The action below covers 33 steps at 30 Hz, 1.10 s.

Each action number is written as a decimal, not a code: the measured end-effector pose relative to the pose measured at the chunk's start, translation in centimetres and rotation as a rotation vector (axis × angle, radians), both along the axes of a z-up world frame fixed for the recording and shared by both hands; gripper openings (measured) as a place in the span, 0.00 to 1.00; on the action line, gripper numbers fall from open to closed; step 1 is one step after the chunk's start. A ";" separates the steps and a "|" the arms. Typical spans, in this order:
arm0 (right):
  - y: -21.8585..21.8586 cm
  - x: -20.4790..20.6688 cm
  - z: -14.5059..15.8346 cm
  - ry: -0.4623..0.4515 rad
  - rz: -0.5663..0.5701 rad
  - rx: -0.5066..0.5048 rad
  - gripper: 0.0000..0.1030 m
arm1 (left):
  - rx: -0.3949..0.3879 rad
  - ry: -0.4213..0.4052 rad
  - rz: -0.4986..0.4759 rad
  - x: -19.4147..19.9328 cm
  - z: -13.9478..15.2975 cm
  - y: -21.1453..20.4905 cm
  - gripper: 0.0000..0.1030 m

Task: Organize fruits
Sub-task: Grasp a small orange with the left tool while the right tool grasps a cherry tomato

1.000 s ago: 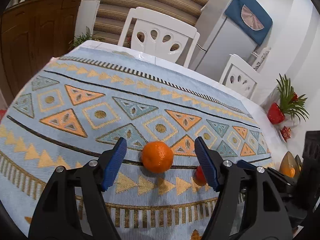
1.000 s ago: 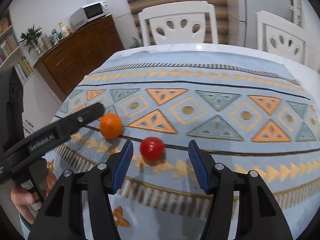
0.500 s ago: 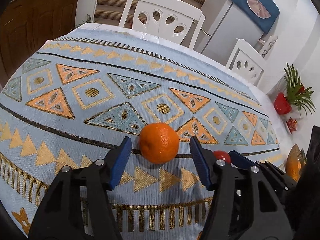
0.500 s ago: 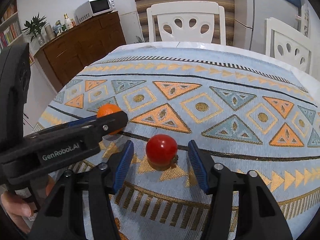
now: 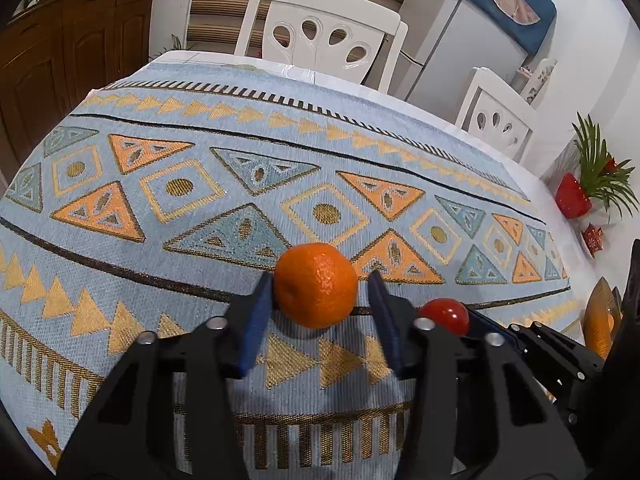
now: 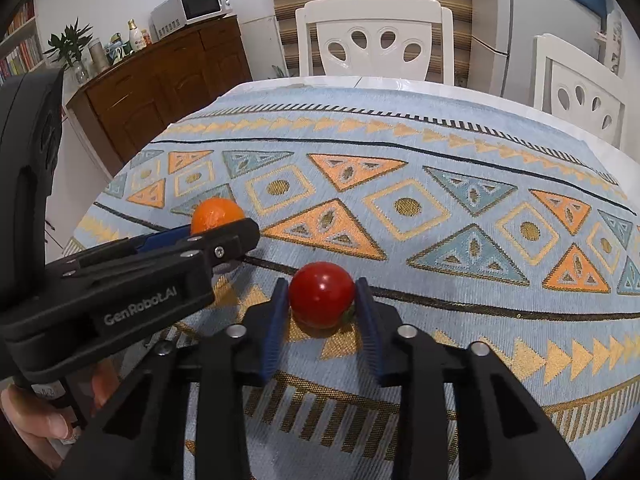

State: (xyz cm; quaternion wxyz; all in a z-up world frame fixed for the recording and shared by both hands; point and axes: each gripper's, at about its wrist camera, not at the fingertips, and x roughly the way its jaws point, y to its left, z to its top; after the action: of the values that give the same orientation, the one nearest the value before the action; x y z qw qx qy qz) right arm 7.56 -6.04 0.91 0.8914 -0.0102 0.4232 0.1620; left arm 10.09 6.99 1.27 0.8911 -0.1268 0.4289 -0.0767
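Left wrist view shows your left gripper (image 5: 320, 292) drawn in around the orange (image 5: 315, 285): half a second ago its blue pads stood well clear on both sides, and now the left pad touches the peel while the right one sits just beside it with a sliver of cloth still showing. The jaws are nearly together on the fruit but not yet clamped. The orange rests on the patterned tablecloth (image 5: 168, 152), near the front edge.

Your right gripper (image 6: 321, 300) has done the same with the tomato (image 6: 321, 294). In the right wrist view both pads now press its sides where they were spread wide before, so it looks held. It also sits on the cloth, just beside the orange, so your two tools are crowded together.

That suggests both approaches are finished and the grasps are the step in hand. Finish squeezing the left before you lift. No bowl or tray shows in either view, so I cannot tell where the fruit should go.
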 end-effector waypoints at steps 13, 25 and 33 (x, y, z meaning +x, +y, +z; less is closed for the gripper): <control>-0.2 -0.1 0.1 -0.007 -0.003 0.012 0.32 | -0.001 -0.008 0.013 -0.2 0.1 0.0 0.39; -1.6 -1.1 1.0 -0.036 -0.039 0.048 0.32 | -0.009 -0.041 0.028 -0.9 0.8 0.3 0.39; -7.7 -3.2 2.3 -0.016 -0.186 0.117 0.32 | 0.032 -0.113 -0.022 -2.2 2.4 -1.3 0.39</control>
State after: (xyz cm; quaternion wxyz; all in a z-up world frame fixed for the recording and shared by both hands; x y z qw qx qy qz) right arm 4.34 -13.76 3.22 0.9050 0.0797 0.4050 0.1030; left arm 7.92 5.74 3.65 0.9148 -0.1033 0.3807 -0.0870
